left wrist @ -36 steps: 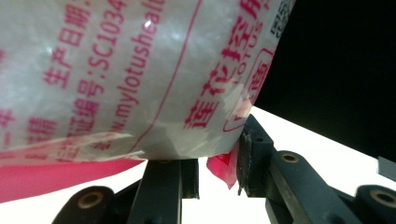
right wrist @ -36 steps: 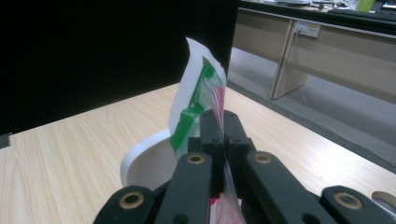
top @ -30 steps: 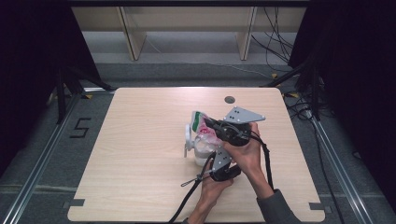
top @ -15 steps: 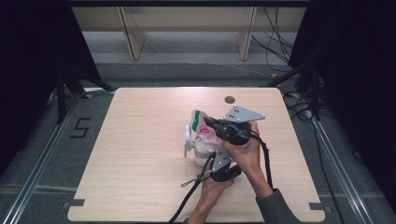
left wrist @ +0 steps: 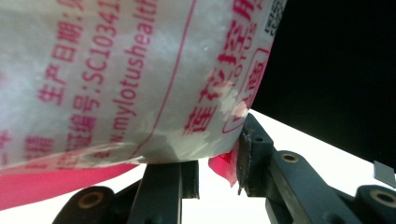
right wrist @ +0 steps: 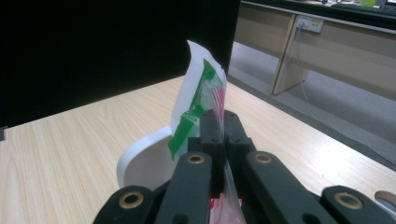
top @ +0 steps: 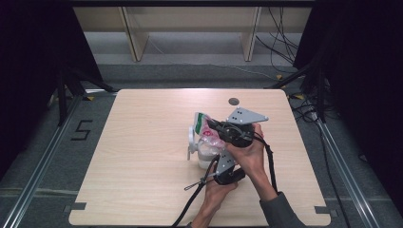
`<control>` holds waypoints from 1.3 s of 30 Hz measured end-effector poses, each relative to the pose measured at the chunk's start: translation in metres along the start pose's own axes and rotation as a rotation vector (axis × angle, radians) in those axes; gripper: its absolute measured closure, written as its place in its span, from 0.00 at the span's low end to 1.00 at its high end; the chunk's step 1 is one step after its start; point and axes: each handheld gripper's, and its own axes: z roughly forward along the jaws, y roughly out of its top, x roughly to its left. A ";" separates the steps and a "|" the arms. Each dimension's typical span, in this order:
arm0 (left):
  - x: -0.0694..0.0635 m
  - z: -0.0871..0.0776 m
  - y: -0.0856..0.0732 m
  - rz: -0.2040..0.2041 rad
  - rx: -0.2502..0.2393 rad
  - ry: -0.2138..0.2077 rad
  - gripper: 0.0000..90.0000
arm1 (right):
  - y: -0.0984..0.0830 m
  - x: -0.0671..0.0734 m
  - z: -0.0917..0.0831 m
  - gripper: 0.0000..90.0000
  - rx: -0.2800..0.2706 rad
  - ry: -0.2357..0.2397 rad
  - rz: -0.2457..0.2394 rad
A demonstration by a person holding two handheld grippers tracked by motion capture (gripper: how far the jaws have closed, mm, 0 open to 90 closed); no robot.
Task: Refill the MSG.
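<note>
My right gripper sits ahead of my left, jaws pressed flat together on a thin plastic bag. My left gripper is low and near me, jaws parted around the bag's bottom corner. Both hands close together mid-table.

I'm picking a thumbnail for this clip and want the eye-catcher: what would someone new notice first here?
Most striking is the plastic bag with red and green print, held up near the middle of the wooden table over a white container. The right gripper is shut on the bag's upper edge, while the left gripper has its jaws at the bag's lower edge, red lettering looming large in its view.
</note>
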 end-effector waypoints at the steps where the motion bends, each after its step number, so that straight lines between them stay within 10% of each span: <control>1: 0.000 0.000 0.000 0.004 0.000 0.002 0.80 | 0.000 0.001 0.000 1.00 -0.009 -0.003 0.008; 39: 0.001 -0.001 0.002 -0.001 -0.008 0.003 0.80 | 0.001 0.002 0.004 1.00 -0.002 0.005 0.021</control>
